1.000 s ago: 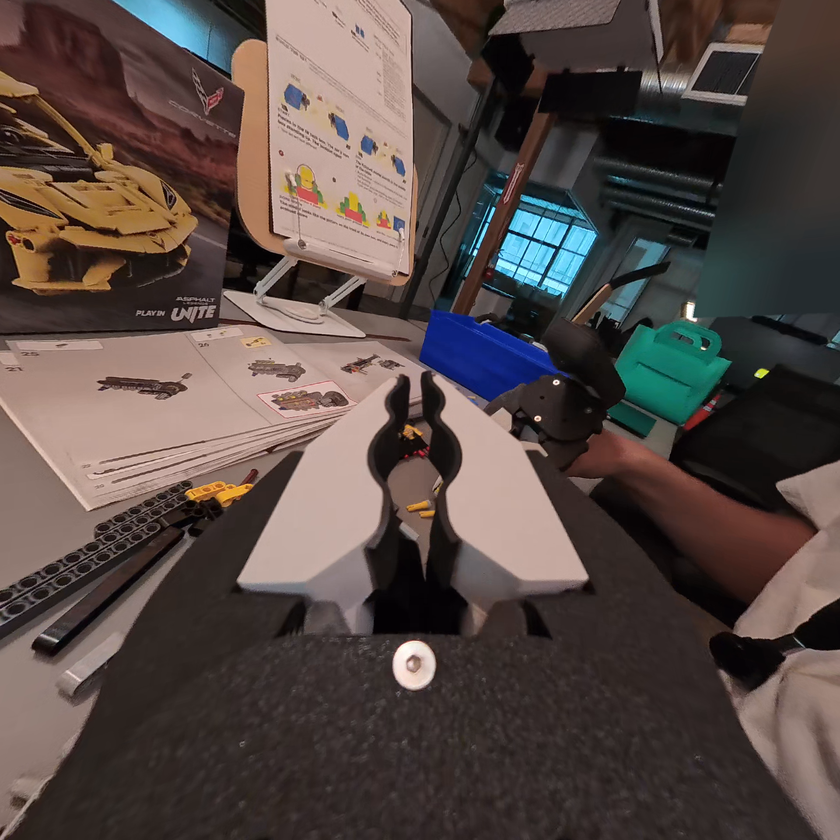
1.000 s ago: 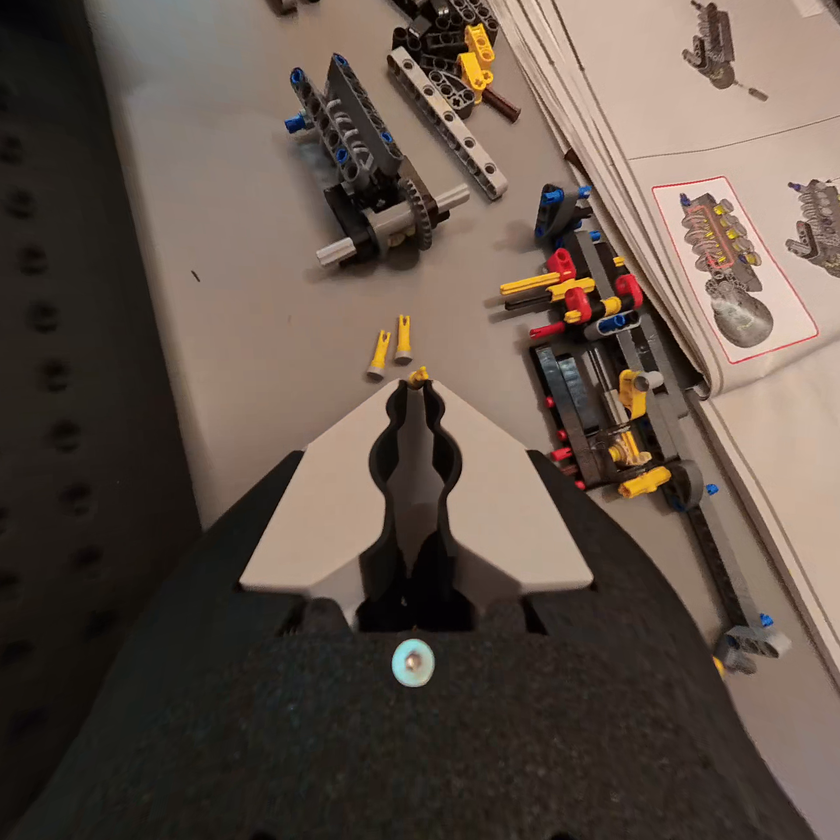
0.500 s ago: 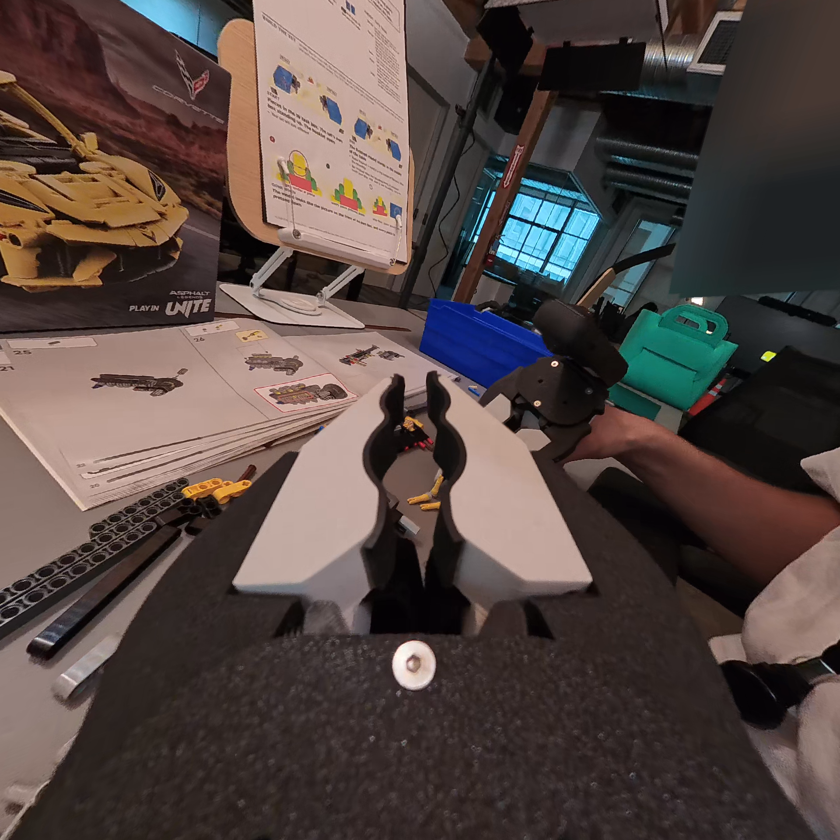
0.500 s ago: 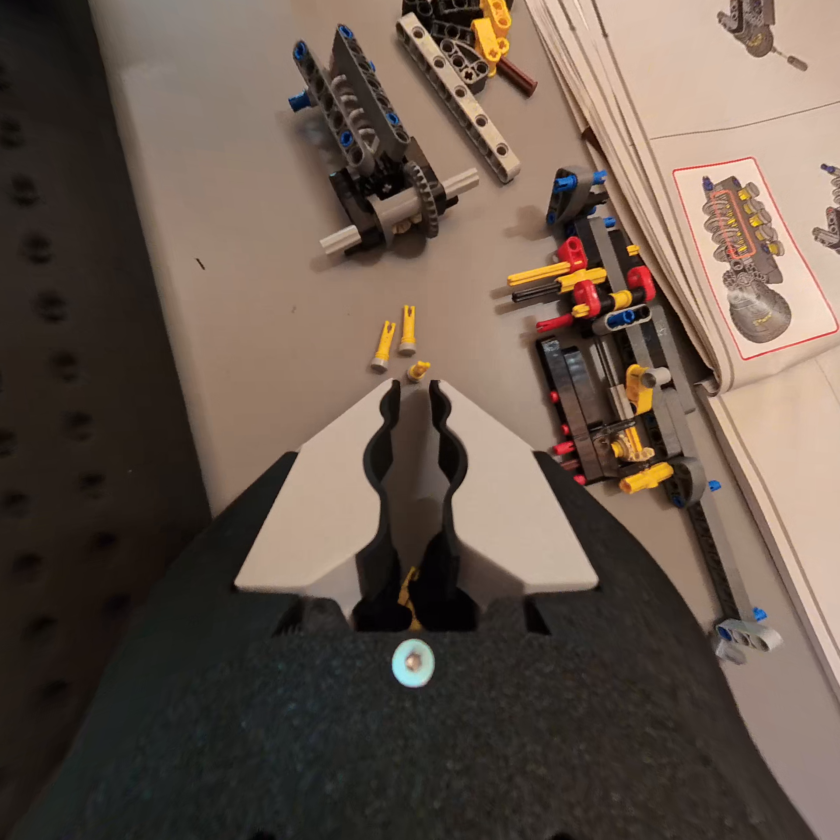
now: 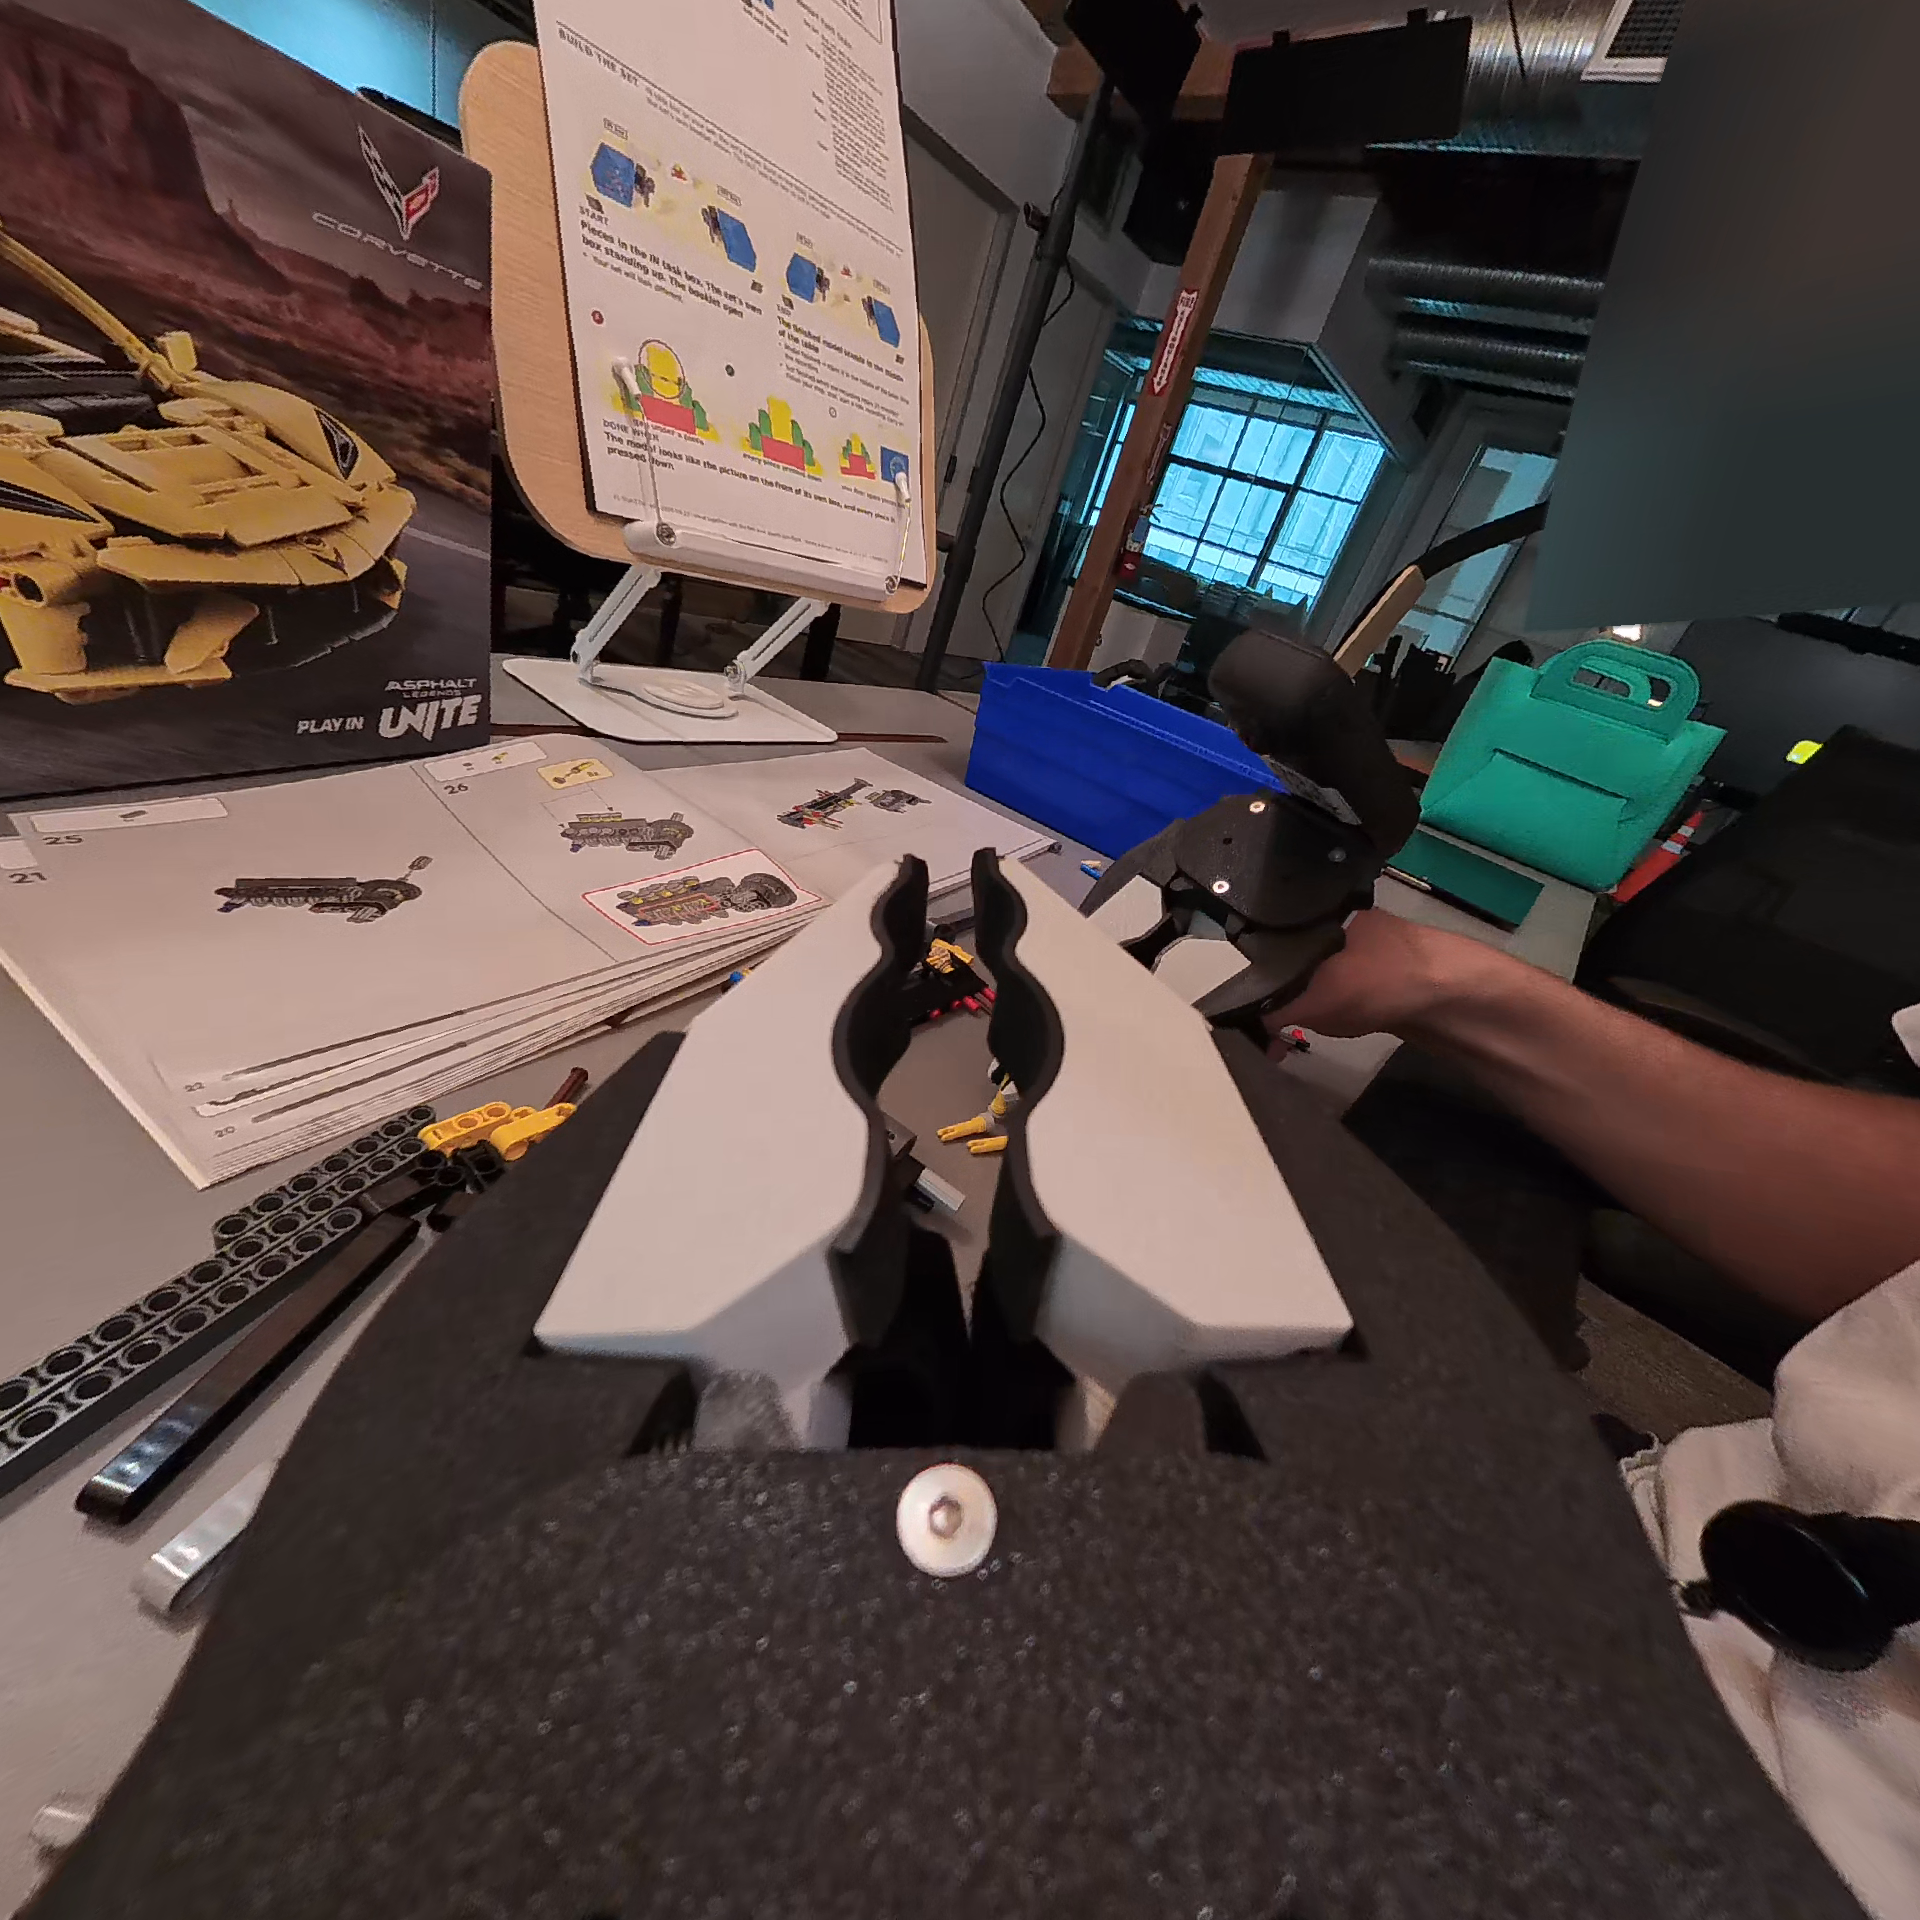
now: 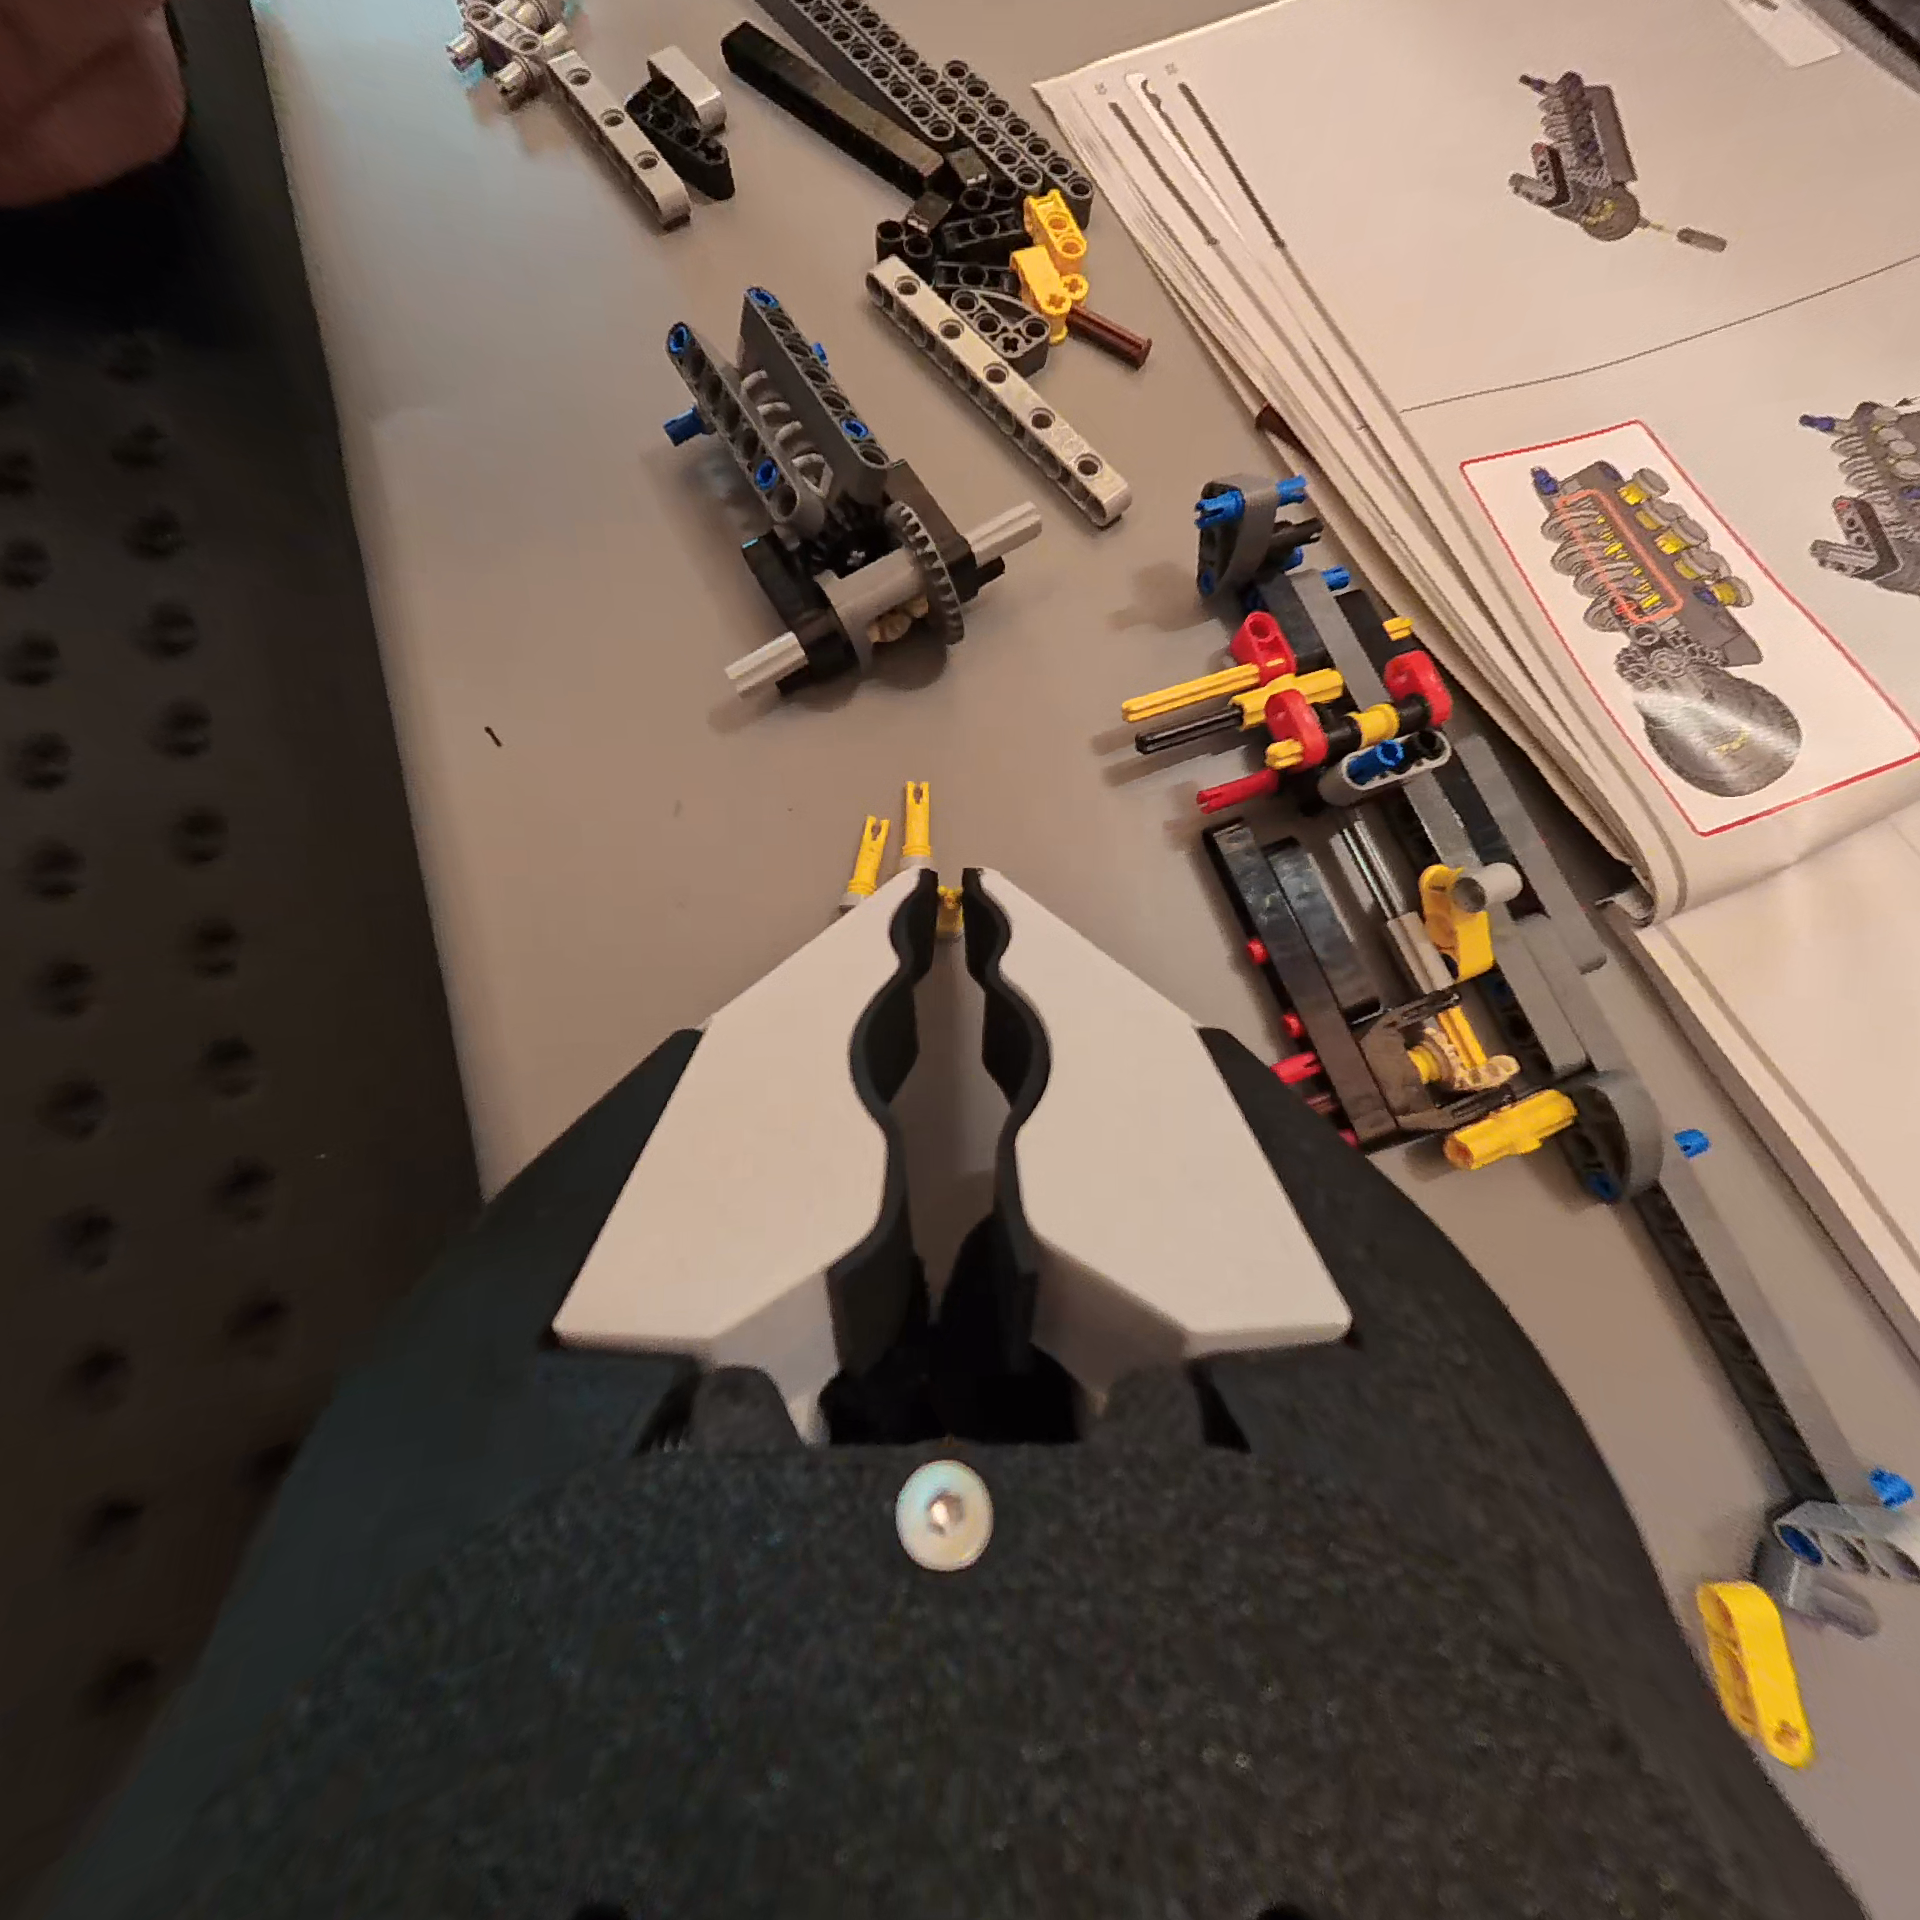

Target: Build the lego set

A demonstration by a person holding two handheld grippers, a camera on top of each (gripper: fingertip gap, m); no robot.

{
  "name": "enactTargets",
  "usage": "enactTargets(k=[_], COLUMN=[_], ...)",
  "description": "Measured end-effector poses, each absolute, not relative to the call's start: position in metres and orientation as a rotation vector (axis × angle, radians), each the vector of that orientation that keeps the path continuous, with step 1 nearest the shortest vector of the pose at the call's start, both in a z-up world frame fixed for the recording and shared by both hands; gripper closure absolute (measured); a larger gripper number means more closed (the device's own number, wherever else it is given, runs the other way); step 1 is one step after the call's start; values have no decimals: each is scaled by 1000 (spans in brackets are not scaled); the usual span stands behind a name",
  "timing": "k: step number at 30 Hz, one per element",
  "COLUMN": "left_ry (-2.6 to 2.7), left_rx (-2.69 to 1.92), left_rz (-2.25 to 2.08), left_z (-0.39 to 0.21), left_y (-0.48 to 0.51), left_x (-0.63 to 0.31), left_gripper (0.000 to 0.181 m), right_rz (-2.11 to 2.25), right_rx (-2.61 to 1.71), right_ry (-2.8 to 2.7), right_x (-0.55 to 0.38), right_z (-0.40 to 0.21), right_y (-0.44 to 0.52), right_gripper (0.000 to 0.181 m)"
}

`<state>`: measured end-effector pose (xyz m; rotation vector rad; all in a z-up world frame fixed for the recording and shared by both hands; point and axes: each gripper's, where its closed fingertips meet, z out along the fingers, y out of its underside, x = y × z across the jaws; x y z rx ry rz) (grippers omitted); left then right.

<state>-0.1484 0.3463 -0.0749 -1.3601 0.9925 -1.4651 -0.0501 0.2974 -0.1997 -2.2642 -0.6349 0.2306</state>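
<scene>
My right gripper [image 6: 943,888] is low over the grey table, its jaws nearly closed on a small yellow pin [image 6: 948,904] at the fingertips. Two more yellow pins [image 6: 914,821] lie just beyond it. A grey gear assembly [image 6: 831,520] lies ahead, and a long black chassis assembly [image 6: 1382,935] with red and yellow parts lies to the right. My left gripper [image 5: 948,873] hovers above the table, slightly open and empty. Past it, the left wrist view shows the right gripper [image 5: 1195,935] in a person's hand.
An open instruction booklet [image 6: 1558,312] lies right of the parts. Black beams [image 6: 935,114], a grey beam [image 6: 997,395] and a yellow liftarm [image 6: 1756,1683] lie loose. The set's box [image 5: 208,416], a sheet on a stand [image 5: 727,312] and a blue bin [image 5: 1081,748] stand behind. A black studded mat [image 6: 125,831] borders the table. Across from one pair of fingers to the other is roughly 15 cm.
My right gripper opened and let the yellow pin drop to the table, then closed on it again. My left gripper drifted slightly and opened a little.
</scene>
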Motion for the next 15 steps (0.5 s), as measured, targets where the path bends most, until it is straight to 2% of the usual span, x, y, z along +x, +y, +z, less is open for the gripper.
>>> enactTargets(k=[11,14,15], left_ry=[1008,1001,1004], left_rx=[-1360,-1356,-1357], left_rz=[-1455,-1454,-1449], left_z=[-76,-75,-76], left_y=[345,346,345], left_x=[-147,-148,-147], left_gripper=[175,175,175], right_rz=[313,359,364], right_rx=[-2240,-2220,-2203], right_ry=[-597,-563,-559], right_x=[-52,-51,-49], right_z=[-199,-190,-184], right_y=[298,294,291], right_gripper=[176,157,156])
